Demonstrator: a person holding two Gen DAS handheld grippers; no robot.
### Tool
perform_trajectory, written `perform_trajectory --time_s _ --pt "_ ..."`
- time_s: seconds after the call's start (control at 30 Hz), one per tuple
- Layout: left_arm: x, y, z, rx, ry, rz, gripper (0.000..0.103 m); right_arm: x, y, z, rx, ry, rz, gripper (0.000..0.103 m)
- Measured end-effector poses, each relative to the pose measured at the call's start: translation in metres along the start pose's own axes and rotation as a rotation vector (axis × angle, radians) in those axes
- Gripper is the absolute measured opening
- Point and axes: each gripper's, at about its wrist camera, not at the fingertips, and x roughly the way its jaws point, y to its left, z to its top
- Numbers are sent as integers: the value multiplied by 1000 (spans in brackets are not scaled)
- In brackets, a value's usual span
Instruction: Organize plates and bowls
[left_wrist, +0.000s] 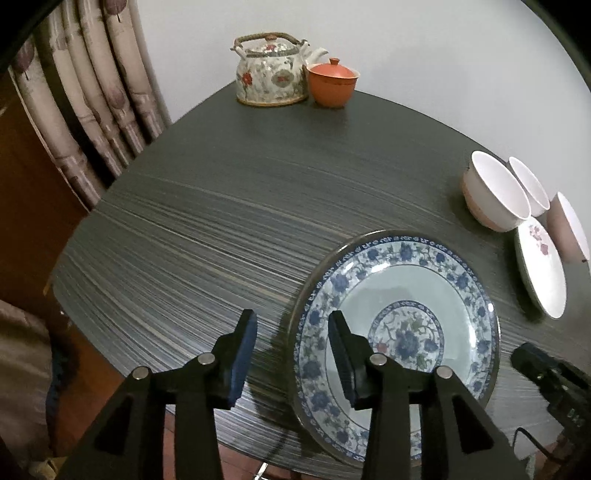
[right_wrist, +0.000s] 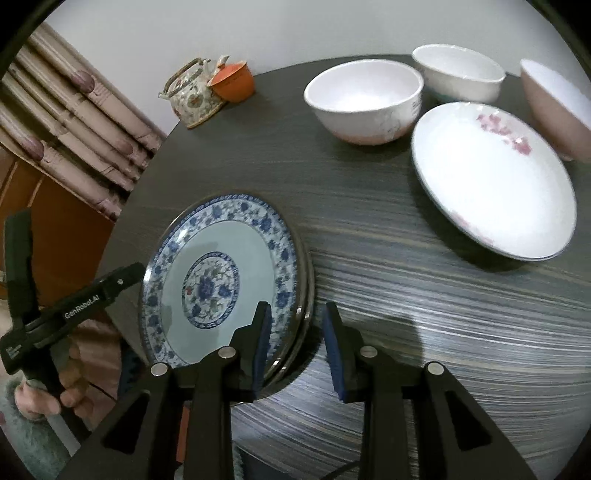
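On the dark round bench (left_wrist: 221, 221), both my tongs, left (left_wrist: 291, 350) and right (right_wrist: 295, 347), sit spread around the blue-and-white floral porcelain plate's (right_wrist: 221, 258) rim; white bowls (right_wrist: 364, 99) and the pink-flowered white plate (right_wrist: 491, 177) remain unstacked.

The round dark bench (right_wrist: 369, 258) with its streaked wood-grain top carries a blue-and-white floral plate (right_wrist: 221, 280) near its edge, a white plate with pink blossoms (right_wrist: 491, 181), three white bowls (right_wrist: 364, 101) clustered beside it, and a flowered ceramic teapot (left_wrist: 271, 74) touching an orange lidded cup (left_wrist: 332, 85) at the far side.
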Motion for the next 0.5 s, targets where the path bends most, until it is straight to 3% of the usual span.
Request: perform_trajectory --time_s 0.2,0.5 --pt "-5 -9 1 40 -35 36 44 -8 -6 -4 -12 -36 -91 35" --pt "-19 -16 -5 70 -81 35 45 -18 -20 -9 0 -57 -132 35"
